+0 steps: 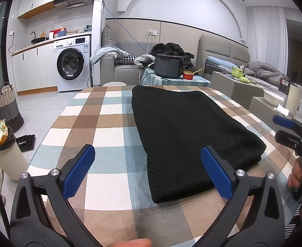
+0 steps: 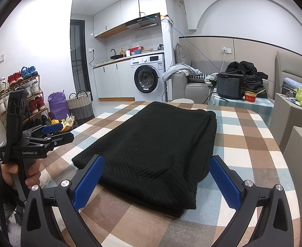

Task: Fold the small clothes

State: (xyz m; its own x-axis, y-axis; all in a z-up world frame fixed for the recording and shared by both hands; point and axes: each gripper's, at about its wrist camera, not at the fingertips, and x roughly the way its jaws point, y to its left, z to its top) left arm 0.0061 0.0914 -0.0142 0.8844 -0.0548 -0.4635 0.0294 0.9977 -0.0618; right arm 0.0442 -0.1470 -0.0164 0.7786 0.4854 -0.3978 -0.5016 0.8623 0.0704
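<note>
A black knitted garment (image 1: pixel 184 131) lies folded into a long rectangle on the checked tablecloth (image 1: pixel 101 111); it also shows in the right wrist view (image 2: pixel 157 144). My left gripper (image 1: pixel 149 170) is open and empty, just short of the garment's near left corner. My right gripper (image 2: pixel 156 181) is open and empty, its fingers on either side of the garment's near end, above the cloth. The right gripper also shows at the right edge of the left wrist view (image 1: pixel 291 131). The left gripper shows at the left of the right wrist view (image 2: pixel 54 131).
A second small table with a dark cooker (image 1: pixel 167 64) and a red bowl (image 1: pixel 189 74) stands beyond the far edge. A bin (image 1: pixel 4 154) and a woven basket (image 1: pixel 4 107) stand on the floor at left. Grey blocks with a white bowl (image 1: pixel 273 98) are at right.
</note>
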